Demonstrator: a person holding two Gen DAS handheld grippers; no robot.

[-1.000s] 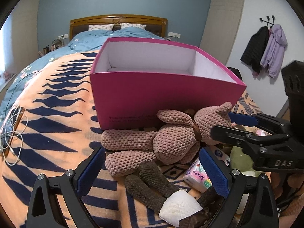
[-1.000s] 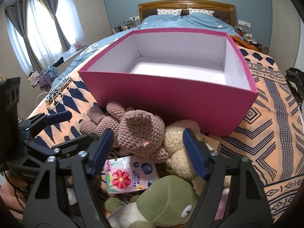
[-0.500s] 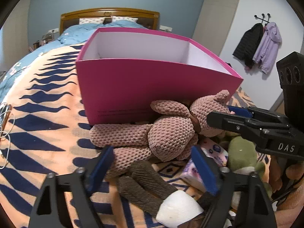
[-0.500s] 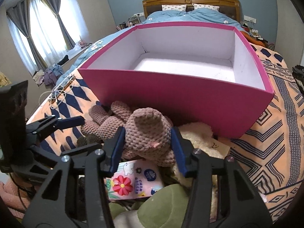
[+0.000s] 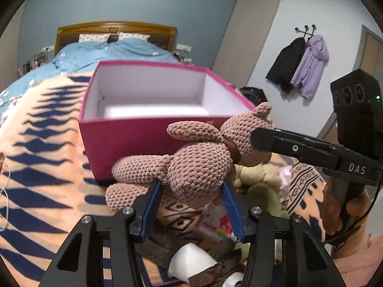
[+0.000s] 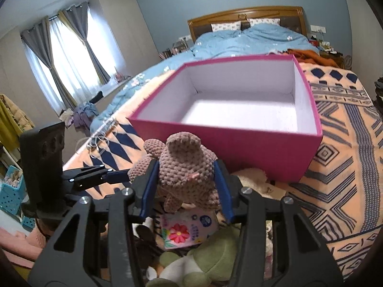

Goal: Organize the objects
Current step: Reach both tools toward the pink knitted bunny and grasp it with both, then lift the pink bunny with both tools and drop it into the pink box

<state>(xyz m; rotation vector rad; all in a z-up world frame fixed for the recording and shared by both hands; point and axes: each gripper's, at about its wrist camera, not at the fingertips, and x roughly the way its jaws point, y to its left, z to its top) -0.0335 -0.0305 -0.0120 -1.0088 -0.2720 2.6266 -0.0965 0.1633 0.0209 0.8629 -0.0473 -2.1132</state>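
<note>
A brown knitted plush bear (image 5: pixel 191 165) is held off the bedspread by both grippers. My left gripper (image 5: pixel 191 191) is shut on its body. My right gripper (image 6: pixel 185 179) is shut on its head (image 6: pixel 184 165); it also shows in the left wrist view (image 5: pixel 261 141) at the bear's head. The open pink box (image 5: pixel 115 143) with a white inside stands just behind the bear, also in the right wrist view (image 6: pixel 239 143). The bear hangs lower than the box's near rim, in front of its near wall.
Below the bear lies a pile: a floral tissue pack (image 6: pixel 186 232), a green plush (image 6: pixel 215 260), a cream plush (image 6: pixel 253 179) and a brown-and-white sock (image 5: pixel 191 260). A white cable (image 6: pixel 100 138) lies left of the box. The patterned bedspread (image 6: pixel 347 155) extends right.
Both grippers closed on the bear and lifted it off the pile, up in front of the box. One second ago both stood open around it.
</note>
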